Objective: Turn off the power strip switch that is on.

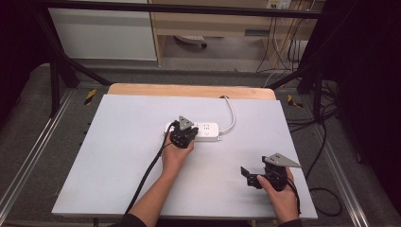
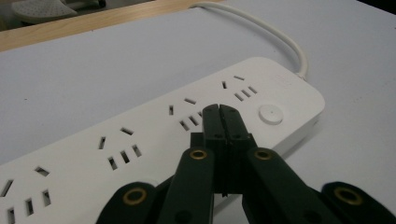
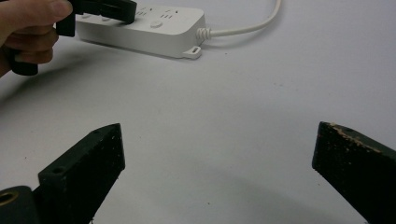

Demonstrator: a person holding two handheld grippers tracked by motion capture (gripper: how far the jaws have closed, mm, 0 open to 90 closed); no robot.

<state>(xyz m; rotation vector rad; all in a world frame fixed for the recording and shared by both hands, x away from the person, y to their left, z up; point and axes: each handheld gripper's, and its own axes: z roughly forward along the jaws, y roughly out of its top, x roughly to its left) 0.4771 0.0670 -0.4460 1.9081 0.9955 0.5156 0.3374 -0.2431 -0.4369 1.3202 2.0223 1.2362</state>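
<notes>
White strip lying flat near mid-bench, long side across, sockets up. White cord leaving its right end, curving toward the far edge and dropping over the wooden lip there.

Left gripper over the strip's left part, held in a left hand reaching up from the near edge. Clenched: in the left gripper view, jaws pressed together with nothing between them, tips poised above the strip close to the round button. Cannot tell whether touching the surface. Rows of socket slots running to either side of the tips. Black cable trailing from this gripper back along the forearm to the near edge.

Right gripper well apart, near the right front corner, in a right hand, pointing left. Released: in the right gripper view, jaws spread wide over bare bench, empty. Far off in that view, strip with strain-relief and cord at its end, left hand and left gripper above it.

Around the bench: dark frame bars, carpet, loose black cables on the floor at right, a white cabinet and wooden shelving beyond. Clear bench between the right gripper and the strip.
</notes>
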